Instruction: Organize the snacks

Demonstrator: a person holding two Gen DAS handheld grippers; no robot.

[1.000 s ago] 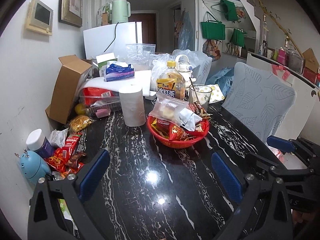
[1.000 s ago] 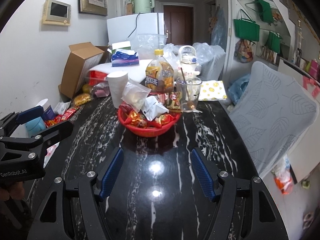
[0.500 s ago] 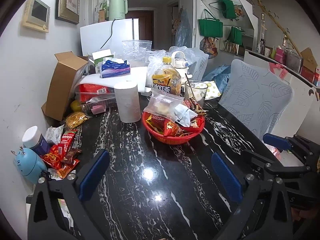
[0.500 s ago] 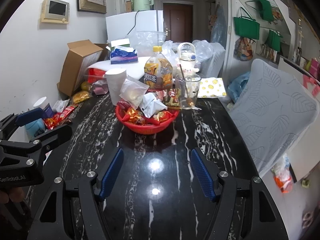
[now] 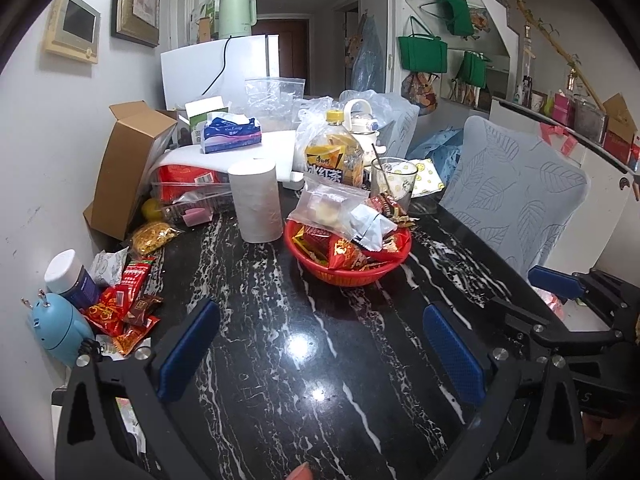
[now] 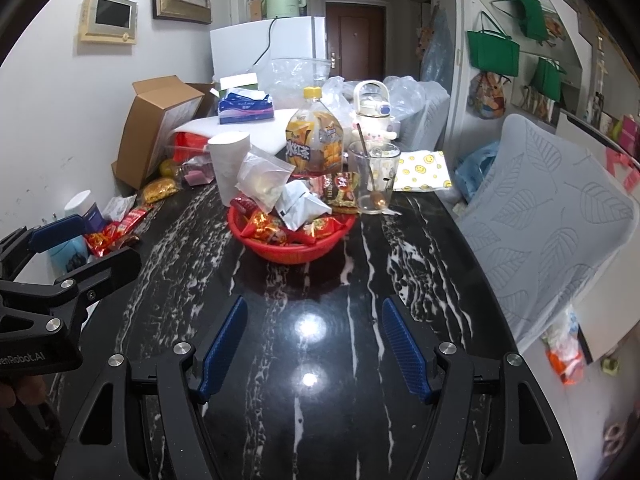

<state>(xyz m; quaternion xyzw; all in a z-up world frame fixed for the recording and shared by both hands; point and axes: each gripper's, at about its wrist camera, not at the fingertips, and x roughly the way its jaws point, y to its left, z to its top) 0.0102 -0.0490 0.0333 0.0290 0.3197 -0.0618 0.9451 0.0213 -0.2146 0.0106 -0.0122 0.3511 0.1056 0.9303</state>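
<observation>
A red basket (image 5: 362,270) (image 6: 280,250) heaped with snack packets stands in the middle of the black marble table (image 5: 280,360). A clear zip bag (image 5: 328,208) and a white packet (image 5: 370,228) lie on top of the heap. More red snack packets (image 5: 120,308) (image 6: 106,238) lie loose at the table's left edge. My left gripper (image 5: 320,348) is open over bare table, well short of the basket. My right gripper (image 6: 314,344) is open too, with nothing between its blue pads. Each gripper shows at the edge of the other's view.
Behind the basket stand a paper roll (image 5: 256,204), an iced-tea bottle (image 5: 334,156) and a glass with a spoon (image 5: 390,184). A cardboard box (image 5: 124,168), tissue pack (image 5: 232,134) and blue gadget (image 5: 56,328) crowd the left. A leaf-patterned chair back (image 5: 516,204) borders the right edge.
Both views shifted slightly between the earliest frame and half a second ago; since then nothing has moved. Both grippers stay open.
</observation>
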